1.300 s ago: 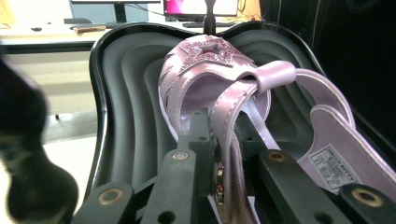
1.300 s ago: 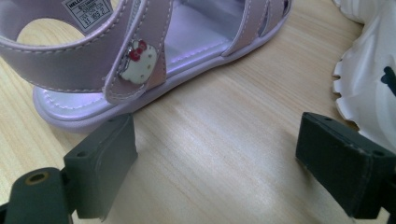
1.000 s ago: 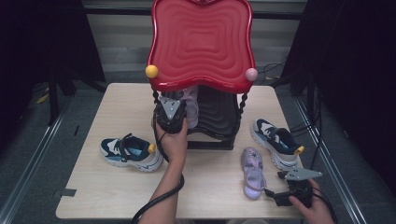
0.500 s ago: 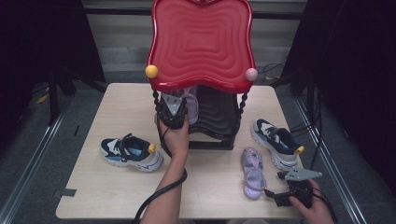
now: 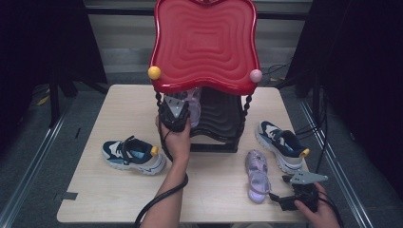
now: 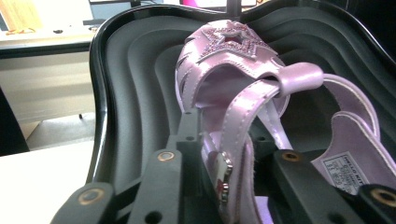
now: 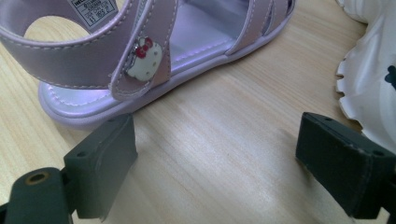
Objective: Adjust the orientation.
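Observation:
A pink sandal lies on the black lower shelf of a shoe rack with a red wavy top. My left gripper reaches in under that top, and its jaws have just been opening. The sandal's strap stands between them, with a gap on the right side. In the high view the left gripper sits at the shelf's left front beside the sandal. A second pink sandal lies on the table. My right gripper rests open just behind its heel, with bare wood between the jaws.
A navy and white sneaker lies on the table's left half. Its mate sits right of the rack, close to my right gripper; its white sole edges the right gripper view. Cables trail off the table's front and right.

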A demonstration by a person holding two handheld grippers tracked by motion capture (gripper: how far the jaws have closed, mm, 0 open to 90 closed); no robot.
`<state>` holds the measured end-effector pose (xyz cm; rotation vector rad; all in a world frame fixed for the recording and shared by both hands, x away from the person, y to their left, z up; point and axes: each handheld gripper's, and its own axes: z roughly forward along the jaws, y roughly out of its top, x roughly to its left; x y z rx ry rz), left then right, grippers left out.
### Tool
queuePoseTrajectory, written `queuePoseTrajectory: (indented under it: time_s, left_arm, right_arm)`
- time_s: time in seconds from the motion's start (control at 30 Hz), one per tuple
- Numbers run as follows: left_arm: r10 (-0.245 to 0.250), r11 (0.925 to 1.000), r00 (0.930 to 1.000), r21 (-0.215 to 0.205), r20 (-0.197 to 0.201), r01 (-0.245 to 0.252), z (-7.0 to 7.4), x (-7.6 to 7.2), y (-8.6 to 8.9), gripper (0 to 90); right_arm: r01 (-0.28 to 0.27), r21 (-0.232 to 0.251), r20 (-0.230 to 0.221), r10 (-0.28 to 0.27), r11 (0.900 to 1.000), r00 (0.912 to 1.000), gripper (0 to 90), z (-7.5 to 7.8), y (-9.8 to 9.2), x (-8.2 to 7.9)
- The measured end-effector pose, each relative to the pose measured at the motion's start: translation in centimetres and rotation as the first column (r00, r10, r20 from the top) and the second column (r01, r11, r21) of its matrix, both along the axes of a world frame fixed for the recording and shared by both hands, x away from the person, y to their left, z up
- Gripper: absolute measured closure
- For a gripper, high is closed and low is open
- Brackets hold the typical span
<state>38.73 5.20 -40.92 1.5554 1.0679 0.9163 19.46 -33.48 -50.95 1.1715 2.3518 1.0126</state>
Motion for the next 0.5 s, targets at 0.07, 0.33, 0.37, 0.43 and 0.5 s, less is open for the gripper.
queuePoseTrajectory:
  time_s: [0.07, 0.33, 0.37, 0.43, 0.5]
  left_arm:
    - [0.001, 1.0, 0.9999, 0.009, 0.011, -0.001, 0.2, -0.2, 0.0, 67.5]
    - [-0.041, 0.9975, 0.999, 0.057, 0.018, 0.04, 1.4, -1.0, -0.2, 54.6]
    - [-0.041, 0.9975, 0.999, 0.057, 0.018, 0.04, 1.4, -1.0, -0.2, 53.7]
    - [-0.065, 0.9965, 0.9977, 0.051, -0.021, 0.066, 1.7, -1.3, -0.2, 50.5]
    - [-0.078, 0.995, 0.9965, 0.061, -0.031, 0.079, 1.8, -1.4, -0.3, 47.7]
  right_arm:
    - [0.0, 0.002, -0.001, 0.0, 1.0, 1.0, 11.6, 0.0, 0.0, 0.0]
    - [0.0, 0.003, -0.002, 0.0, 1.0, 1.0, 11.6, 0.0, 0.0, 0.0]
    - [0.0, 0.003, -0.002, 0.0, 1.0, 1.0, 11.6, 0.0, 0.0, 0.0]
    - [0.0, 0.002, -0.002, 0.0, 1.0, 1.0, 11.6, 0.0, 0.0, -0.1]
    - [-0.001, 0.002, -0.001, 0.001, 1.0, 1.0, 11.6, 0.0, 0.0, -0.1]
